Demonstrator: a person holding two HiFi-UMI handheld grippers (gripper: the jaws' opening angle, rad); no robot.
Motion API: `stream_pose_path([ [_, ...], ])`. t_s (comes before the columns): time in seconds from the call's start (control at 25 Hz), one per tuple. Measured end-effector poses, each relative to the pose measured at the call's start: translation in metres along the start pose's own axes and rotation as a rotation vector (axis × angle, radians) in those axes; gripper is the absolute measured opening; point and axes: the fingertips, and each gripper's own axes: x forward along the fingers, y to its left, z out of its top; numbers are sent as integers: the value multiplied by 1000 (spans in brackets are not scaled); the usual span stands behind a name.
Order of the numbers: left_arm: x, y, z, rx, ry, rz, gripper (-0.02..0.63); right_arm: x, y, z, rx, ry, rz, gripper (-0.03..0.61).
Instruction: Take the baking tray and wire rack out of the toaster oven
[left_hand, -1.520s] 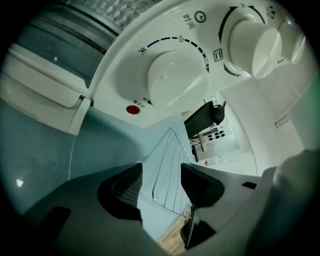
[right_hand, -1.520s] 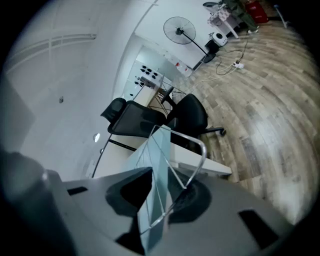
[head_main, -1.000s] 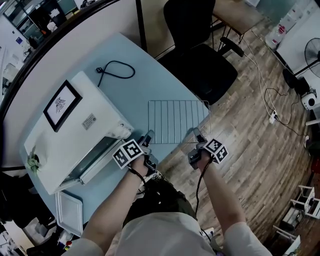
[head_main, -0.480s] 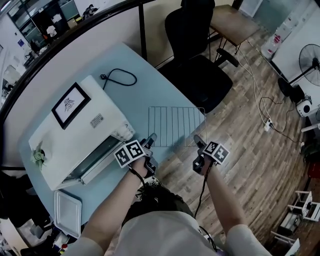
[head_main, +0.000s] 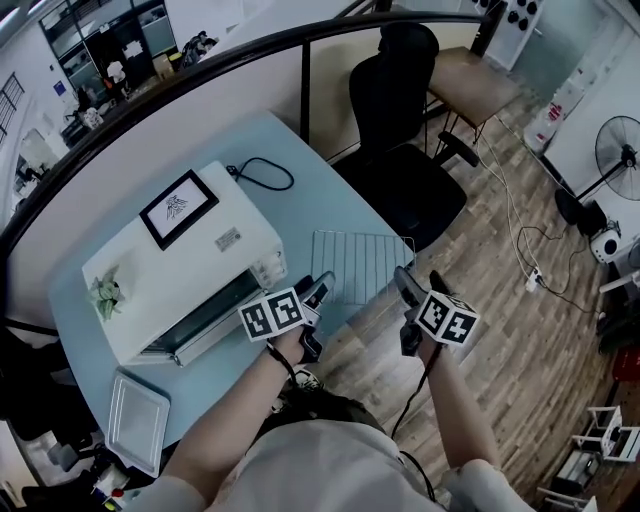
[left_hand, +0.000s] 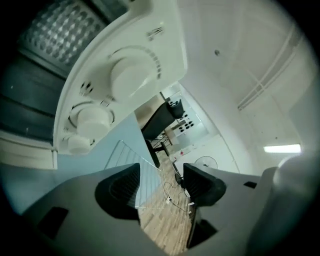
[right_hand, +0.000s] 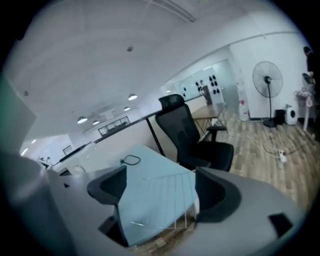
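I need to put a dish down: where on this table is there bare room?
Bare tabletop lies behind the wire rack, right of the toaster oven and cable, to the far edge. The near edge is crowded: oven front, baking tray at the left corner, rack at the right.

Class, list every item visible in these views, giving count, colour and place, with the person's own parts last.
toaster oven: one, white, on the table's left part
table: one, light blue, under the oven
wire rack: one, silver, flat on the table, right of the oven
baking tray: one, pale grey, table's near left corner
cord: one, black, behind the oven
office chair: one, black, beyond the table
left tool: one, grey, before the oven, jaws apart, empty
right tool: one, grey, near the rack's edge, jaws apart, just been closing, empty
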Motion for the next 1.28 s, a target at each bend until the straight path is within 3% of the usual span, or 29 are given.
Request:
stream_pose_path([
  [0.16,-23,-38,21,129,-42,-52,252,-33,65,55,-137,-154,98,315],
  [0.36,-66,-87,56,360,-139,-93,189,-71,145,98,-247,-277,235,254],
  [0.48,-99,-106,79,506,-211,-83,189,-94,195,114,-311,-323,334,222],
  [0.6,-137,-116,102,578,-293,-64,181,-114,242,121,-359,-345,446,182],
  [0.68,-165,-121,115,653,-346,-32,175,-125,273,122,-384,-360,514,161],
  [0.84,-227,-134,138,896,-453,88,164,-149,332,118,-373,-354,674,133],
  [1.04,-301,-137,162,934,-578,185,143,-170,394,112,-440,-353,819,96],
  [1.28,-386,-131,171,1035,-676,373,106,-184,453,95,-522,-354,950,50],
])
